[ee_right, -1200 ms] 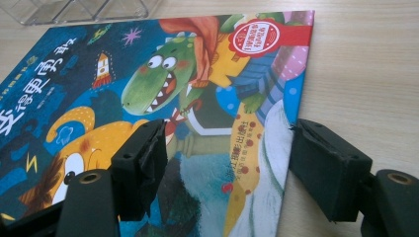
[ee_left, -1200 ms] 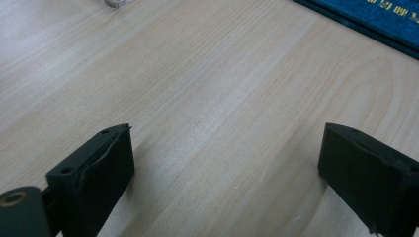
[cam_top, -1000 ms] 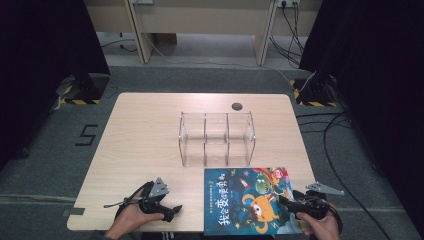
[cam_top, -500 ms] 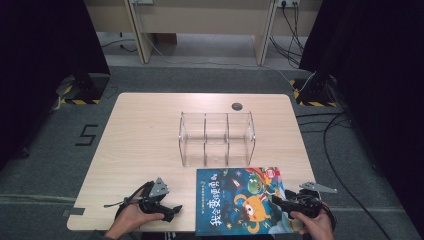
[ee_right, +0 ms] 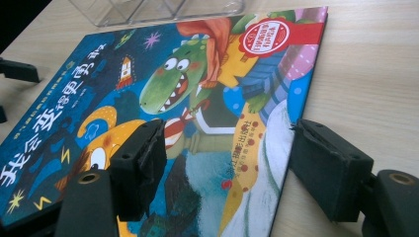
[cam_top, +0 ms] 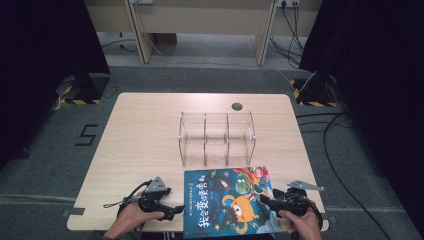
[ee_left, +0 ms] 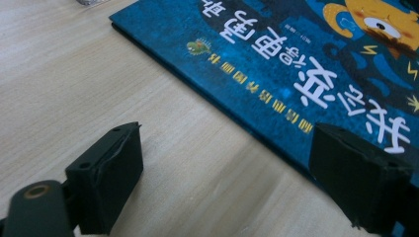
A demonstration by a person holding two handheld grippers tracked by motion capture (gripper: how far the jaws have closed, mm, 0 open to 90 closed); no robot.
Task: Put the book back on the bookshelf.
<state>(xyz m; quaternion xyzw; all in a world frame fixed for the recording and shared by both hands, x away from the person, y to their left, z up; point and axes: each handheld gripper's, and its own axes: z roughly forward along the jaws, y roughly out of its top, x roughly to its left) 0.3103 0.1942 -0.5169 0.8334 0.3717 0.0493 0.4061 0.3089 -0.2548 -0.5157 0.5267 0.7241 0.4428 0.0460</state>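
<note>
Glossy blue picture book (cam_top: 227, 201) lies flat at the lower centre of the pale woodgrain table (cam_top: 145, 130). Right gripper (cam_top: 267, 202) straddles its right edge, jaws wide, pads apart. Left gripper (cam_top: 176, 209), lower left, has just been narrowing, jaws parted beside the spine, nothing clamped. Behind, a clear ribbed acrylic rack (cam_top: 217, 138).

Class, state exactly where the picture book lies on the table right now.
In the high view, the picture book lies flat at the table's near edge, right of centre, just before the clear organiser.
</note>
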